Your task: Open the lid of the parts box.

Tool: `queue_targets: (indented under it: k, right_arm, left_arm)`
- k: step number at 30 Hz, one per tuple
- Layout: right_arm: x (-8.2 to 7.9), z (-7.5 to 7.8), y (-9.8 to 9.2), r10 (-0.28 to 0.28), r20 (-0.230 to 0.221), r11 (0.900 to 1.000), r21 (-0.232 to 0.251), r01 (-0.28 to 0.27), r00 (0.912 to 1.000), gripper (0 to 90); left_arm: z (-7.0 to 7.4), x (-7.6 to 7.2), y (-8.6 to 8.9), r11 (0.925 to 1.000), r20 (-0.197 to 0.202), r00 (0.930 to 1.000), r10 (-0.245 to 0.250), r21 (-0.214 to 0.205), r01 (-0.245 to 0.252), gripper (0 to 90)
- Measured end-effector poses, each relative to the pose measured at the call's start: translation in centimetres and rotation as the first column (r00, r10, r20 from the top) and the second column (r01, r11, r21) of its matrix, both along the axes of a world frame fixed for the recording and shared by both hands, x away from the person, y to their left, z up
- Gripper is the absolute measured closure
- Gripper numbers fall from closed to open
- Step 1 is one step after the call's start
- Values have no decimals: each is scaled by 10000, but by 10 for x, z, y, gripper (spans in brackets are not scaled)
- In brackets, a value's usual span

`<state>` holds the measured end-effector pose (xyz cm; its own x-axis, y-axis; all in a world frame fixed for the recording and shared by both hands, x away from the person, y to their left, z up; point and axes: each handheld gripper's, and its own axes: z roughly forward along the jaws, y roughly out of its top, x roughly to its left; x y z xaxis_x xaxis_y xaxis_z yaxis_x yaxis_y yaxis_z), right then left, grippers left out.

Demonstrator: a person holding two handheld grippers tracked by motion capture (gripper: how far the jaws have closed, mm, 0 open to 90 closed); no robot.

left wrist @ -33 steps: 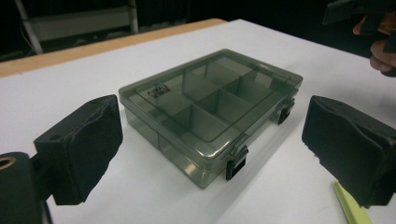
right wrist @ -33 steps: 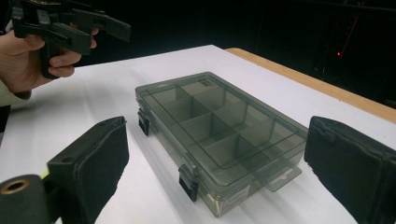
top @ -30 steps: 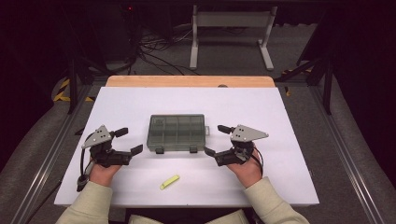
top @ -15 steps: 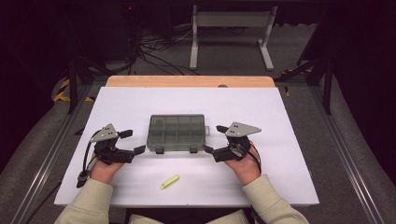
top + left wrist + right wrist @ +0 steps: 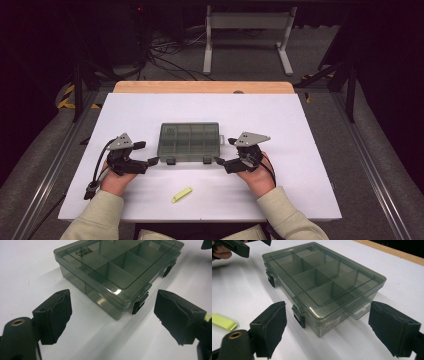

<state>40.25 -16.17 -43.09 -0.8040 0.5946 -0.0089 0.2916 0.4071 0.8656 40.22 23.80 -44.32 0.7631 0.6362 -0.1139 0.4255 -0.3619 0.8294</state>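
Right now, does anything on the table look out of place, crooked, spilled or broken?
Nothing stands out. The compartment box lies flat and square on the white table, lid closed, both front latches down, compartments looking empty. The yellow-green strip lies loose nearer the person, apart from the box. No spill or damage shows.

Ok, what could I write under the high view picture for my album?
Two open claws, left and right, close in on a shut smoky box; a yellow strip lies nearby.

The box [image 5: 117, 272] lid carries small black print near one corner, seen upside down in the left gripper view. It cannot be made out for certain.
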Motion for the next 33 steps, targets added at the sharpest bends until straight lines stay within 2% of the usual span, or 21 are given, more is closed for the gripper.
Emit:
queue_targets:
  k: [3,12,21,27,31,33]
  right_arm:
    - [1,-4,1,14,-124,10000,-66,-15,9999,159]
    - [3,-12,4,70,-380,9996,-282,-80,9993,162]
    - [4,-19,6,105,-585,9988,-468,-133,9982,165]
    - [3,-23,7,142,-694,9983,-555,-181,9975,171]
    - [3,-24,7,154,-755,9981,-585,-199,9970,186]
    - [2,-23,7,171,-698,9982,-555,-210,9974,215]
  left_arm:
    - [-3,1,-2,10000,-135,9999,-23,84,25,160]
    - [-7,2,-5,9991,-135,9999,-74,428,79,168]
    - [-11,3,-8,9976,-316,9993,-201,653,222,175]
    - [-15,2,-13,9934,-310,9990,-320,1088,352,186]
    - [-15,1,-14,9921,-289,9990,-351,1192,384,205]
    - [-14,1,-14,9912,-248,9991,-342,1269,371,242]
